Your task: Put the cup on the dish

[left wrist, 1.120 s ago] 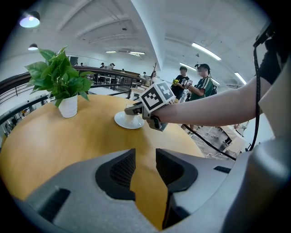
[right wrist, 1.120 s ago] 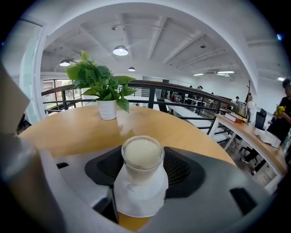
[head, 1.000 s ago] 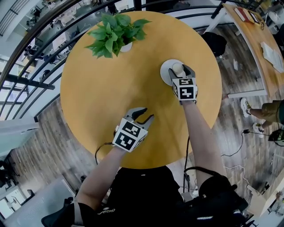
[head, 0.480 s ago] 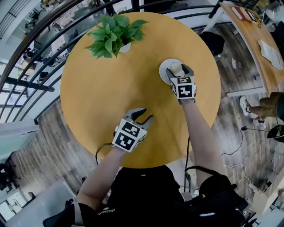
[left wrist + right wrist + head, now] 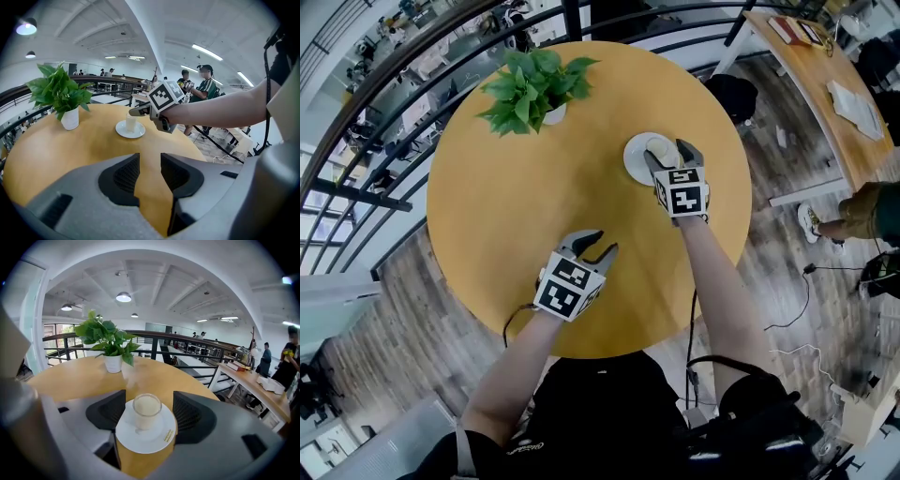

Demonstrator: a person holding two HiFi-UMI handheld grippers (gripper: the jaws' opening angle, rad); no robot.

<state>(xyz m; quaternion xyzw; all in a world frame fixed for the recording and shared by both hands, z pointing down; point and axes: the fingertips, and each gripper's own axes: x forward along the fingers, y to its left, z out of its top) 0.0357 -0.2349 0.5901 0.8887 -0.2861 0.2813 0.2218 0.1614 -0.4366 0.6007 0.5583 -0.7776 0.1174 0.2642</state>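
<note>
Cup (image 5: 147,411) stands upright on the dish (image 5: 159,440), a little toward 11 o'clock of its centre. The dish sits at 2 o'clock on the table (image 5: 516,206). I judge the placement done.

Right tongs (image 5: 667,152): the jaws have just been opening and are spread wide. The cup is between them, touched by neither pad.

Left tongs (image 5: 592,244): at 6 o'clock, jaws slightly apart, nothing in them.

Potted plant (image 5: 530,84) at 11 o'clock, well apart from the dish.

Risks: if I withdraw off-line, a jaw clips the cup and tips it, or drags the dish. I cannot tell whether the cup is filled; if it is, a knock slops it. I would retreat straight along the jaws.
</note>
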